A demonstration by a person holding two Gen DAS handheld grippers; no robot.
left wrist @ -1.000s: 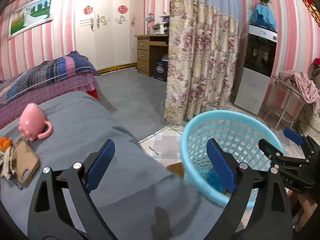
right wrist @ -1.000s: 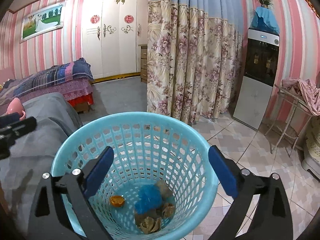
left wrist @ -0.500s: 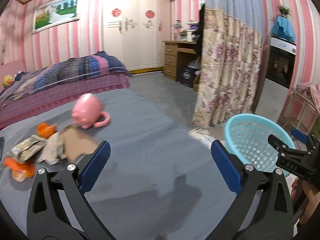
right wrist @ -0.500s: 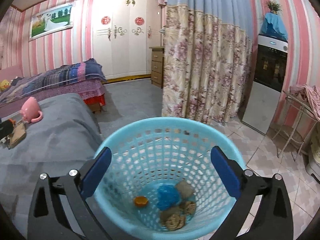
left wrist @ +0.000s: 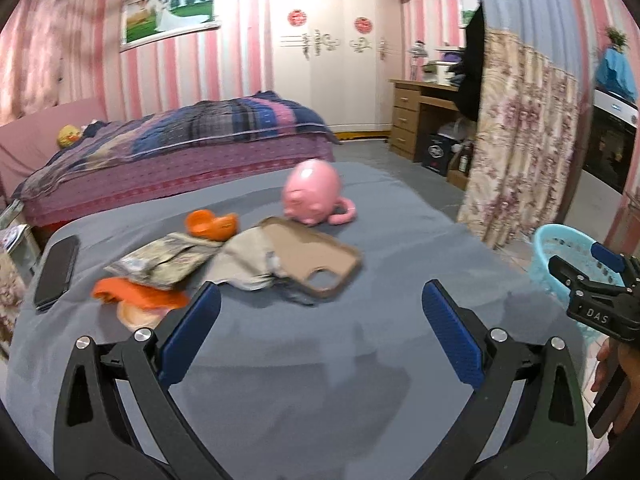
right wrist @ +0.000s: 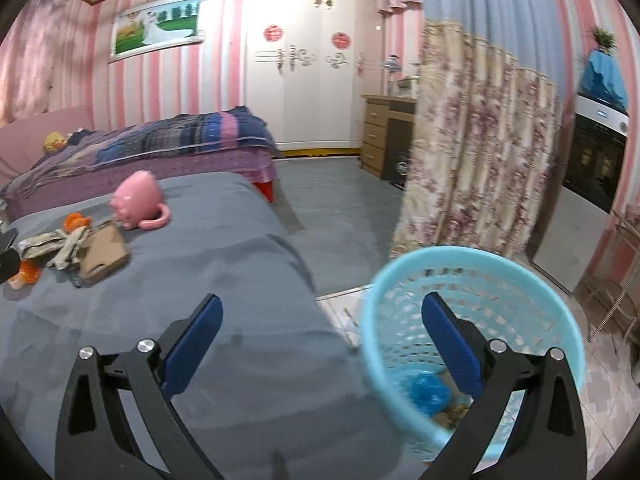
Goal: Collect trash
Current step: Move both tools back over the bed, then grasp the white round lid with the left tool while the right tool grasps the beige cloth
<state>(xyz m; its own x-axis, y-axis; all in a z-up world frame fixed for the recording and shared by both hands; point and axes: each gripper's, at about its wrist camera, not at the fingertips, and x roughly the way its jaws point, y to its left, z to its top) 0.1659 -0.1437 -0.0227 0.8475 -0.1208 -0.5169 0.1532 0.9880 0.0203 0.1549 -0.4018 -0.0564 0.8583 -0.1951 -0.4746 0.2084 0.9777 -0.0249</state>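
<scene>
The left gripper (left wrist: 320,320) and right gripper (right wrist: 322,322) are held wide open with nothing between the fingers. Beyond the left one, wrappers (left wrist: 168,260) and orange scraps (left wrist: 140,294) are strewn on the grey cover (left wrist: 320,380). The blue basket (right wrist: 520,272) is seen beside the bed.

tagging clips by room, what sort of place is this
Most likely a home bedroom: a bed with a striped quilt, a white wardrobe behind it, and a wooden desk with drawers beside a floral curtain.
</scene>
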